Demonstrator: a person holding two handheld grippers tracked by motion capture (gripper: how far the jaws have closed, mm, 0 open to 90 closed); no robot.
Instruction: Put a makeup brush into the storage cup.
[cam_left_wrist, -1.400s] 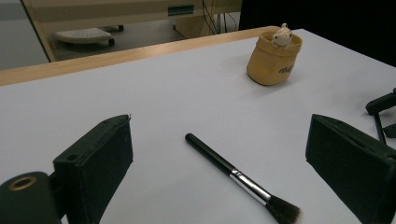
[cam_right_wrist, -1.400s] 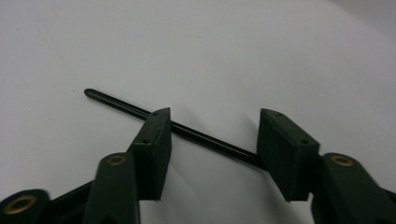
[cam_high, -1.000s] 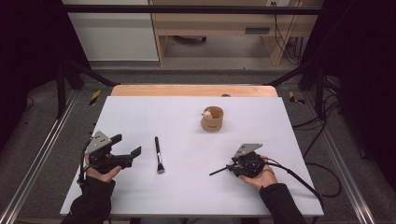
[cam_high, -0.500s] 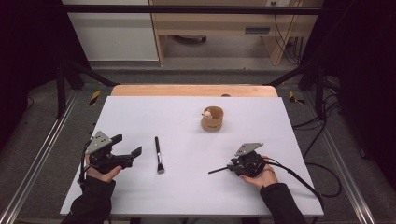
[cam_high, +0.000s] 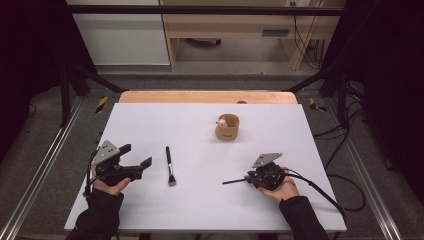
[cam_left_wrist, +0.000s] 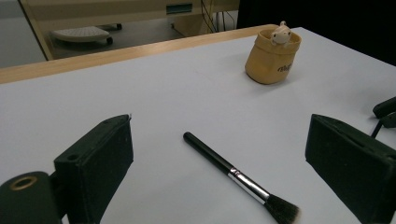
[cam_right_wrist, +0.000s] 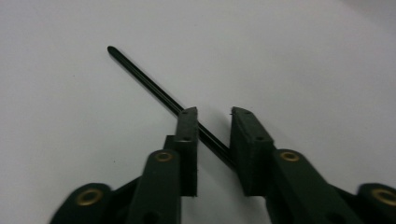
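Table (cam_high: 165, 210) white, wood strip along far edge. Tan pouch (cam_high: 227, 128) stands upright past centre, small pale figure (cam_left_wrist: 281, 32) poking from its top. My left gripper (cam_high: 131, 161) rests near the left edge, jaws wide apart, nothing between; makeup brush (cam_high: 170, 166) lies just beside it, bristles toward me. My right gripper (cam_right_wrist: 214, 116) has just been closing, 2 jaws flanking a thin black stick (cam_right_wrist: 144, 80) flat on the table, gap remaining

Grey floor (cam_high: 55, 150), wooden furniture (cam_high: 240, 25), dark surroundings
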